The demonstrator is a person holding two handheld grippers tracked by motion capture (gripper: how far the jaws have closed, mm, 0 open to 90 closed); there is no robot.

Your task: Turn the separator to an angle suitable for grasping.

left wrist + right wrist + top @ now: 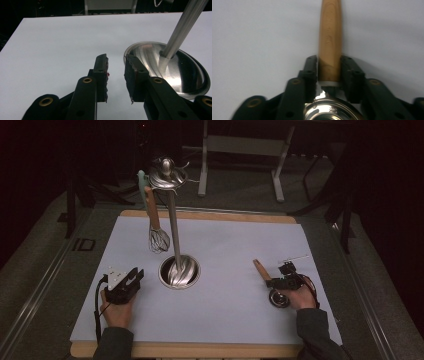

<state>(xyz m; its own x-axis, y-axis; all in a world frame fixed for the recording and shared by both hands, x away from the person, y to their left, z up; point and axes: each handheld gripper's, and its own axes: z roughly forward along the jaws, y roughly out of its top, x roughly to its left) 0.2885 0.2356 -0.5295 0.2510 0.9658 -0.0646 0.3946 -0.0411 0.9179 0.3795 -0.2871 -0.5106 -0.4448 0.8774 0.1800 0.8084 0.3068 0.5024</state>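
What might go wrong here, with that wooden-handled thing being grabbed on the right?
The right gripper has its jaws against the wooden handle near the metal end. Held that close to one end, the long handle could tip or swing when lifted.

The stand is tall and thin, with a whisk hanging from its top. The left gripper, open and empty, sits right beside the stand's base; a nudge could rock the stand.

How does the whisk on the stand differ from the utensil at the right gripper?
The whisk hangs upright from the stand, untouched; the wooden-handled utensil lies flat on the table, its handle between the right gripper's jaws. The whisk ends in a wire cage, the utensil in a shiny metal bowl. Both have wooden handles.
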